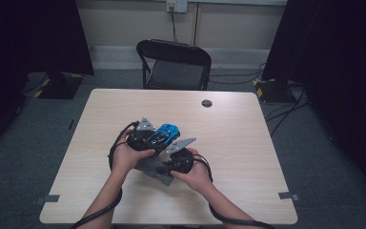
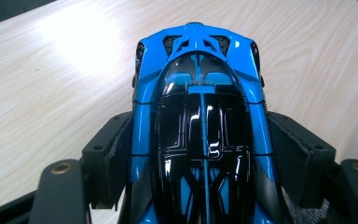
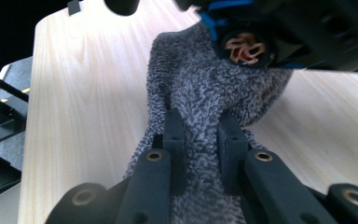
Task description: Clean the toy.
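A blue and black toy car [image 1: 169, 130] [image 2: 200, 60] sits between the jaws of my left gripper [image 1: 158, 138] [image 2: 200, 135], which is shut on the car's sides and holds it just above the table. A grey fluffy cloth [image 1: 156, 171] [image 3: 200, 79] lies under the car. My right gripper [image 1: 167, 162] [image 3: 200, 130] is shut on a fold of this cloth, close below the car. In the right gripper view, one of the car's wheels [image 3: 244, 49] shows right above the cloth.
The light wooden table [image 1: 238, 143] has a small dark round cap [image 1: 207, 103] near its far edge. A black folding chair [image 1: 176, 64] stands behind the table. Cables lie on the floor at the right.
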